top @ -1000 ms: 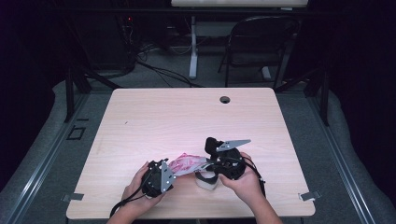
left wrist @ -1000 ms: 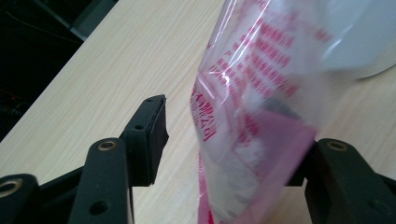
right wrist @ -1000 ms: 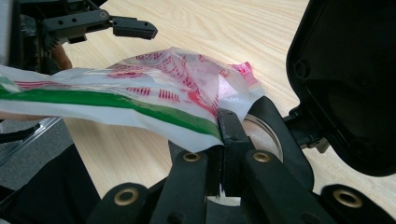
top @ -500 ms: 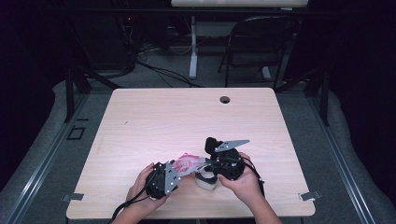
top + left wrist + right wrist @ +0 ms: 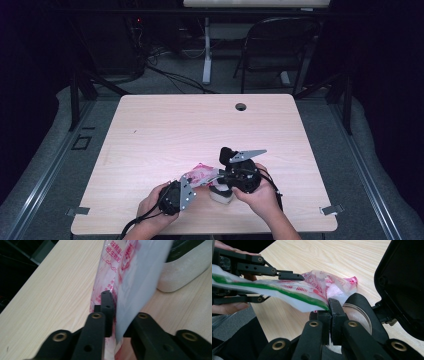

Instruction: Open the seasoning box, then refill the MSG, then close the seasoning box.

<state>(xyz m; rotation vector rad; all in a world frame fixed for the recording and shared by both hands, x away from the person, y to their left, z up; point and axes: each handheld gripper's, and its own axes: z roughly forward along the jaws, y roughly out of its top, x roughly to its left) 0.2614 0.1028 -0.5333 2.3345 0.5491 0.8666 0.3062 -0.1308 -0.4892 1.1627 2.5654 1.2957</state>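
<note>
the left gripper (image 5: pixel 110 315) has just been closing and now pinches the pink-printed clear plastic bag (image 5: pixel 201 175) (right gripper (image 5: pixel 329 312) clamps its other edge), probably ready to pull it open.

You are looking at a clear plastic bag (image 5: pixel 201 174) printed in pink-red lettering with a green stripe along its edge, lying on the pale wood-grain table (image 5: pixel 200 130) just beside an off-white container (image 5: pixel 220 195), while both grippers' jaws are showing matte black with brass-coloured rivets.

Overhead wide, two close bag (image 5: pixel 200 175) views
</note>
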